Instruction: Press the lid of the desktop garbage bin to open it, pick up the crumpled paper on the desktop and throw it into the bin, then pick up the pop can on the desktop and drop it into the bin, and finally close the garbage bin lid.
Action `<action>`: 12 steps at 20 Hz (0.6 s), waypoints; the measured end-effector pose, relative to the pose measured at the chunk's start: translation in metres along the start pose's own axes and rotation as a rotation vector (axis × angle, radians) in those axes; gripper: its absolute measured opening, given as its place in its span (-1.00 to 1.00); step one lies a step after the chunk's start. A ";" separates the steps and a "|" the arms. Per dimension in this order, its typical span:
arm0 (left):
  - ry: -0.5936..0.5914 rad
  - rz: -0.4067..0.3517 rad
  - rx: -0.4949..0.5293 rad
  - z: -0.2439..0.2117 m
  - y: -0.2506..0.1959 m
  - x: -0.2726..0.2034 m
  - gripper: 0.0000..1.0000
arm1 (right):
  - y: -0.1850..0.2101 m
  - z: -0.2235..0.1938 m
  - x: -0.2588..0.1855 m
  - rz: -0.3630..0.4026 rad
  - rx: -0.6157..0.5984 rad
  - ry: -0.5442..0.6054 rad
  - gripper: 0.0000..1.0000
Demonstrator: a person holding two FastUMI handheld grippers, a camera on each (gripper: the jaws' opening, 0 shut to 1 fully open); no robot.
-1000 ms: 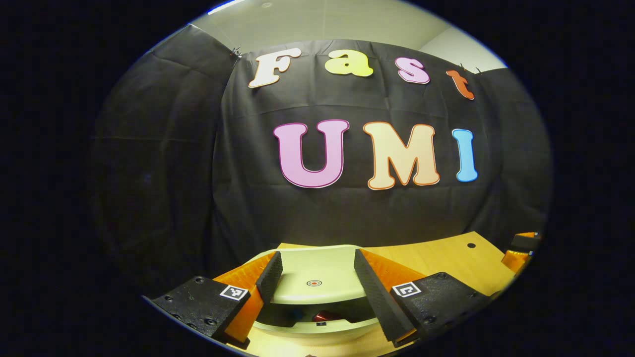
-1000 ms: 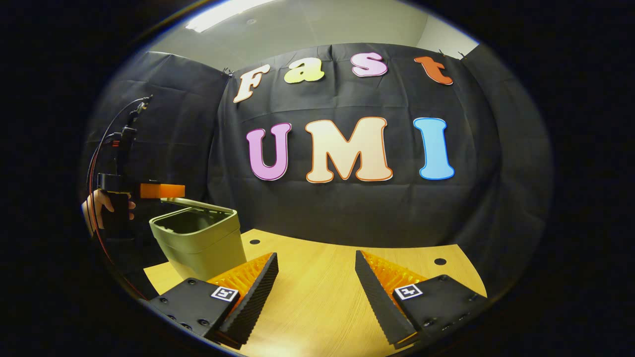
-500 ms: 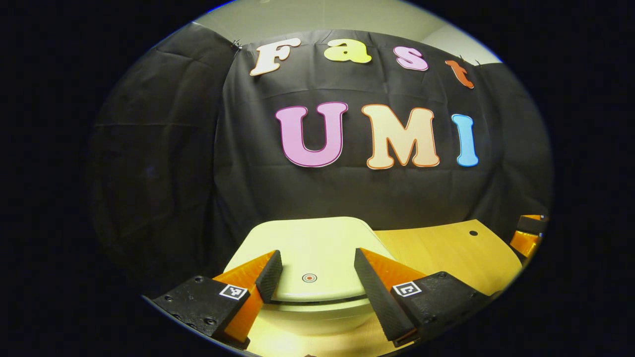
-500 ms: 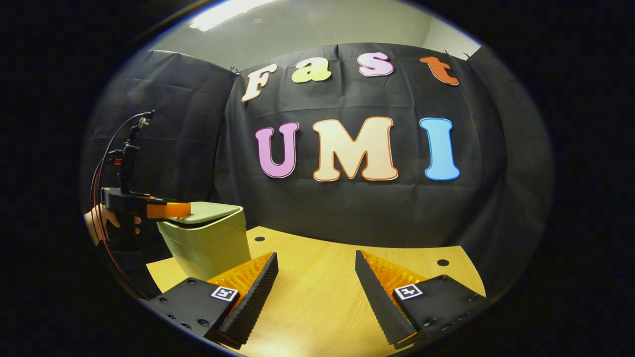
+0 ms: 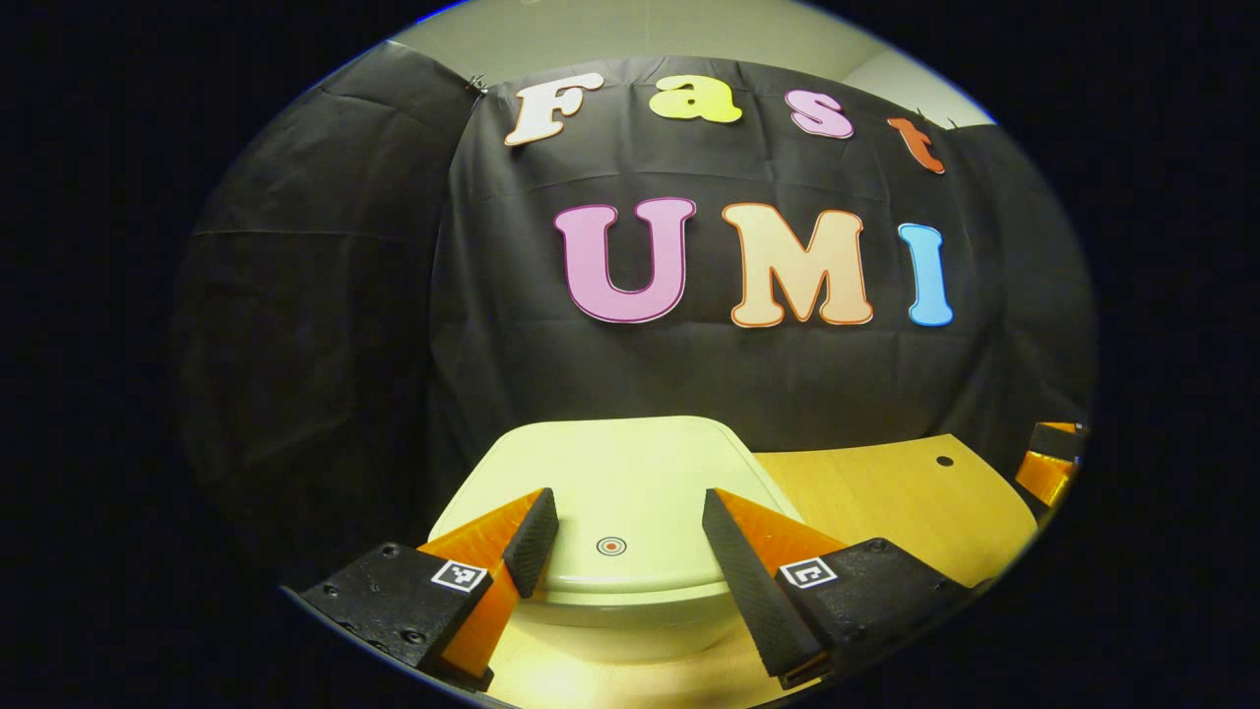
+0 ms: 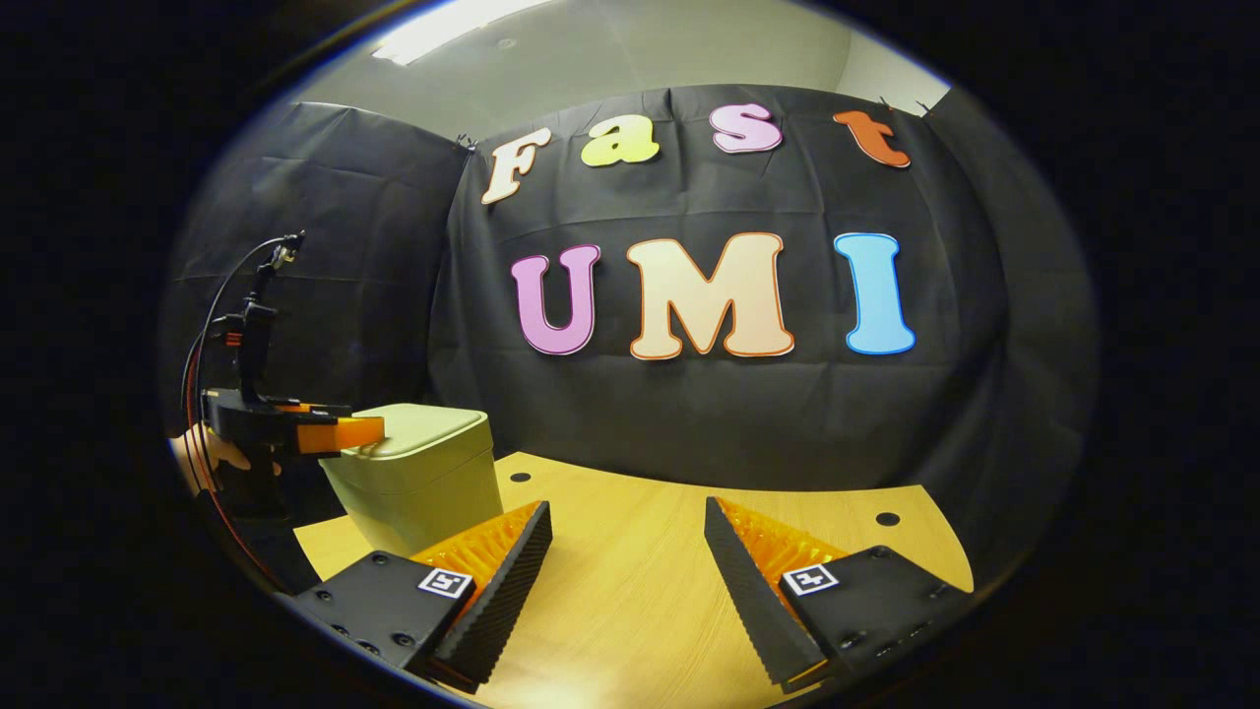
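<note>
Left gripper [image 5: 622, 527] rests level on the shut bin lid [image 5: 610, 473], fingers [image 5: 532, 540] apart.

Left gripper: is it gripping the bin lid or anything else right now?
Nothing is held. The left gripper rests over the front edge of the closed lid with jaws apart, not clamping it. The right gripper is open too.

My left gripper [image 5: 622, 532] has ribbed, matt pads [image 5: 736, 581] that look like rubber, set on bodies of hard, faintly grained plastic, and the lid [image 5: 615, 473] under it is smooth pale-green plastic with a soft sheen. The bin [image 6: 418, 483] below the lid has the same satin plastic look. The desktop [image 6: 650, 581] is light wood-grain board, smooth and faintly glossy, and the booth wall [image 6: 709, 414] behind is matt creased cloth.
</note>
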State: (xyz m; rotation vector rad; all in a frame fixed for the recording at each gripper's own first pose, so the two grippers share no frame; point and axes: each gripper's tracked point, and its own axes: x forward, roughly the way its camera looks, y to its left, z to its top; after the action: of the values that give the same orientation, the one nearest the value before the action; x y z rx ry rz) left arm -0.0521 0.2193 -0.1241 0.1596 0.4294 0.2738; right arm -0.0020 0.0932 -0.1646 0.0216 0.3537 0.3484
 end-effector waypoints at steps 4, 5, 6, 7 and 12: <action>0.035 -0.013 -0.045 -0.002 0.000 -0.005 0.84 | 0.006 0.002 0.004 0.005 0.022 -0.006 0.96; 0.024 -0.011 -0.057 -0.003 0.001 -0.004 0.86 | 0.006 0.006 0.003 0.004 0.028 -0.015 0.96; 0.000 -0.023 -0.058 0.004 -0.001 -0.006 0.83 | 0.003 0.010 0.003 0.002 0.030 -0.025 0.96; -0.045 -0.031 -0.048 0.012 -0.006 -0.008 0.85 | 0.000 0.014 0.002 -0.005 0.028 -0.035 0.96; -0.154 -0.111 -0.065 0.040 -0.055 -0.008 0.87 | -0.034 0.046 -0.007 -0.083 0.032 -0.111 0.95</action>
State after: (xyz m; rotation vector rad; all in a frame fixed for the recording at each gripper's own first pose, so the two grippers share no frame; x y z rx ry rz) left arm -0.0296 0.1605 -0.0970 0.0923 0.2752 0.1644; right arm 0.0191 0.0603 -0.1219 0.0571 0.2493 0.2588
